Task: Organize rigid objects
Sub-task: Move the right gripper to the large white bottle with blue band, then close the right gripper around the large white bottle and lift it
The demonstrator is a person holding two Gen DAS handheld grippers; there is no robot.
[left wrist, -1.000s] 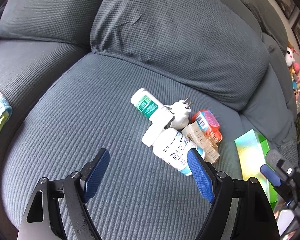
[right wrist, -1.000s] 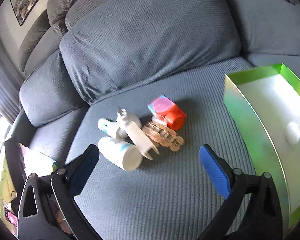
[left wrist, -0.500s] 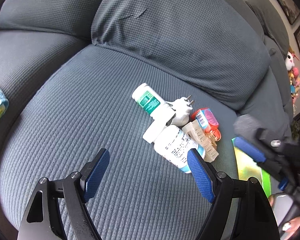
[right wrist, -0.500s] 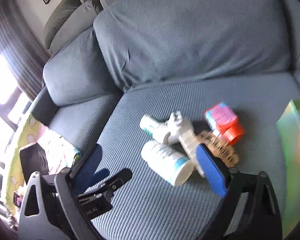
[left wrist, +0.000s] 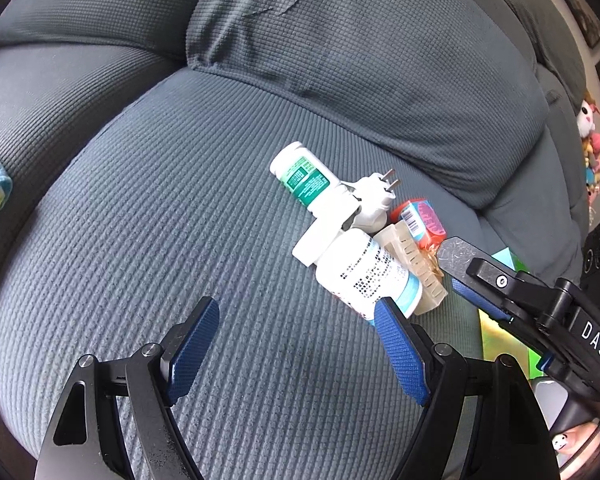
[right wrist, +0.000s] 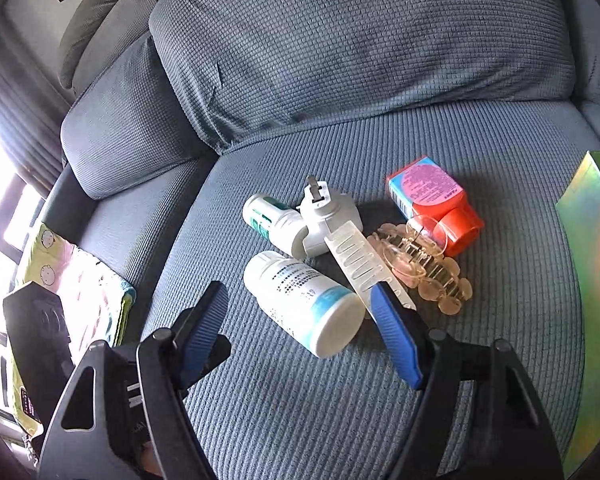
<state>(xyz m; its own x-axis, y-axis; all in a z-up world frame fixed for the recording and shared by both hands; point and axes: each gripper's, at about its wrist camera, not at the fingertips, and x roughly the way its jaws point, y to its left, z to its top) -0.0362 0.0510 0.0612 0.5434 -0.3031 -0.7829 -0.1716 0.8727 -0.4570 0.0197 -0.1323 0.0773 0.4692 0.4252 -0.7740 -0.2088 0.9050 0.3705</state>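
Blue-padded jaws of the right gripper (right wrist: pixel 300 320) are closing around the nearest white bottle (right wrist: pixel 304 300), lying on the sofa seat (right wrist: pixel 260 420), not yet pinching; centring them should be steadier. Left gripper (left wrist: pixel 296 344) is hovering spread, empty. Beyond, a hair clip (right wrist: pixel 424 268) is resting.

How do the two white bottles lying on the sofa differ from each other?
The bottle with the green label is smaller; the bottle with the blue band is fatter and longer. The green-labelled one touches the white plug, farther from the grippers; the blue-banded one lies nearest them. Both are white and on their sides.
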